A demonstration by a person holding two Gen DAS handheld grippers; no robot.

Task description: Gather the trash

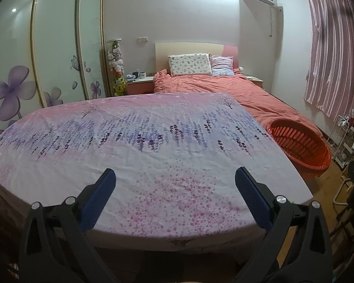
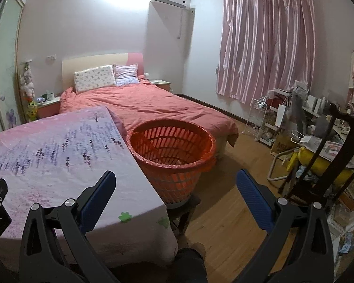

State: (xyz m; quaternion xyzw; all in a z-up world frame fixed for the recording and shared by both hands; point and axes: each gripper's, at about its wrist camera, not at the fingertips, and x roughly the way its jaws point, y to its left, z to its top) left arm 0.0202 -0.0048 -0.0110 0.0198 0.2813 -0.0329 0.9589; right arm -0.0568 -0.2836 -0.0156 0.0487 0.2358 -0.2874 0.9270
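left gripper (image 1: 175, 176) spread, empty | right gripper (image 2: 175, 179) spread, empty | worktop (image 1: 153, 141) shows no trash | scan first, then drop finds into orange basket (image 2: 172, 146)

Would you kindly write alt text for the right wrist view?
An open hand-held gripper points at an orange slatted basket standing on a dark stool beside a floral-clothed table. A bed and pink curtains lie beyond.
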